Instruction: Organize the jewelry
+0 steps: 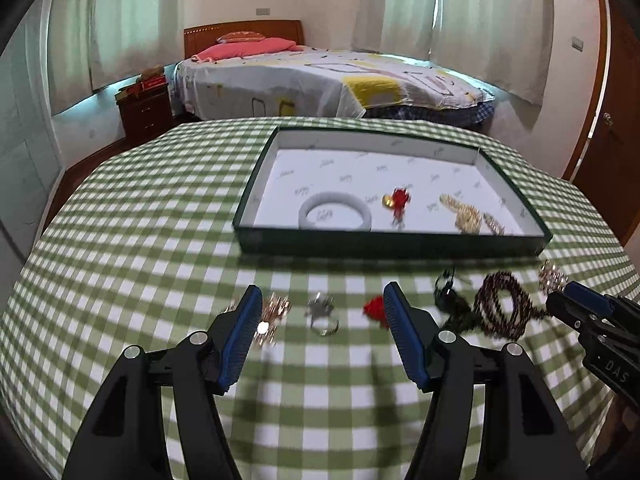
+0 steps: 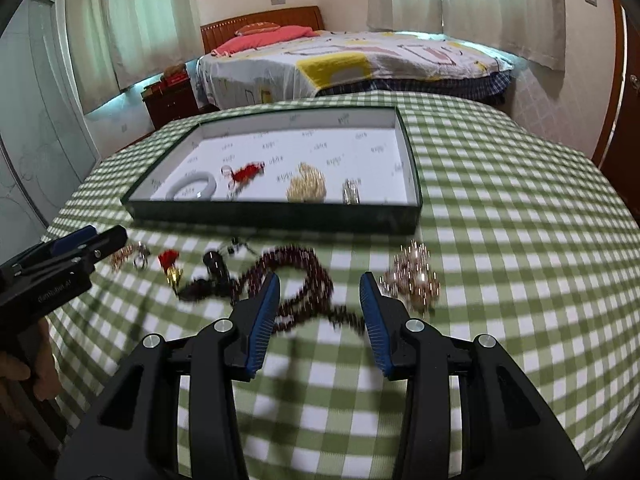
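Note:
A dark green tray (image 1: 396, 245) (image 2: 276, 216) with a white lining holds a white bangle (image 1: 335, 211), a red charm (image 1: 398, 200), a gold chain (image 1: 464, 212) and a small silver piece (image 2: 351, 192). On the checked cloth in front lie a rose-gold piece (image 1: 276, 308), a silver ring (image 1: 324, 314), a red tassel (image 1: 374, 309), a black item (image 1: 450, 296), a dark red bead necklace (image 2: 304, 280) and a rose-gold cluster (image 2: 414, 276). My left gripper (image 1: 320, 304) is open, empty, above the ring. My right gripper (image 2: 320, 288) is open, empty, over the bead necklace.
The table with the green-and-white checked cloth (image 1: 160, 240) fills the foreground. Behind it stand a bed (image 1: 320, 80), a wooden nightstand (image 1: 144, 108) at the left and a brown door (image 1: 616, 140) at the right.

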{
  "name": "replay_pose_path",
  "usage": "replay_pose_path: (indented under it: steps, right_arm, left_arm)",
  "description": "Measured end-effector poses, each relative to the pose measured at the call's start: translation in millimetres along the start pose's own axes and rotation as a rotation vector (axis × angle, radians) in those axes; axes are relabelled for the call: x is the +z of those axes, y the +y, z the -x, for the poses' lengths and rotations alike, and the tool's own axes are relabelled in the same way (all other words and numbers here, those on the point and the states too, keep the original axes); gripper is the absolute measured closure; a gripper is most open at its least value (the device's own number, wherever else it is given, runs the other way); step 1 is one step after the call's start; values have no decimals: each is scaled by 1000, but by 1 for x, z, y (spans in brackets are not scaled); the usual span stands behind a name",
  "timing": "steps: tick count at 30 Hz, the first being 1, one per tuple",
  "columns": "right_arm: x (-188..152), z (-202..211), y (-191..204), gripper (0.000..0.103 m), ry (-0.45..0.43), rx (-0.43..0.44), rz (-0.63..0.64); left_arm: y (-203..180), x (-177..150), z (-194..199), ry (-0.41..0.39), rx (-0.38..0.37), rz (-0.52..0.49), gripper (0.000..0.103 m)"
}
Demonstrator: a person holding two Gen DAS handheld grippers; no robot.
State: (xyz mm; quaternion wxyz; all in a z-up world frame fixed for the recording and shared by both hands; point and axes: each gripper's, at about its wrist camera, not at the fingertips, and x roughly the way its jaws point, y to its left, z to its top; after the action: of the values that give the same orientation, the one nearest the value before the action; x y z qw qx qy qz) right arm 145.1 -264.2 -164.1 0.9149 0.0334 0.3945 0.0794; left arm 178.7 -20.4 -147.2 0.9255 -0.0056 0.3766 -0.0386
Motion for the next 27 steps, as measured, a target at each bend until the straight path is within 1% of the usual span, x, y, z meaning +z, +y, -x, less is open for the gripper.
replay_pose_path:
  steps: [5,10,15,21,23,24,25,27]
  right_arm:
    - [-7,-1,0,62,9,0,-1]
    - [-7,-3,1,62,10,1,-1]
    - [0,-10,8,62,8,7,11]
    - [7,-27,18,62,32,26,16]
    - [10,-32,21,60,41,33,19]
    - [10,-33,22,56,41,34,19]
    - [11,-35,24,53,42,36,19]
    - [13,-40,25,53,48,40,20]
  left_arm:
    - [6,-13,3,16,20,9,42]
    - [12,-18,4,20,29,22,42]
    - [14,-19,2,26,34,27,42]
    - [19,-20,0,31,42,34,42]
    - [20,-20,-2,34,44,35,42]
    - [20,-20,-3,36,45,36,42]
    - [21,-20,-4,38,46,37,42]
    - [21,-20,-5,42,46,37,42]
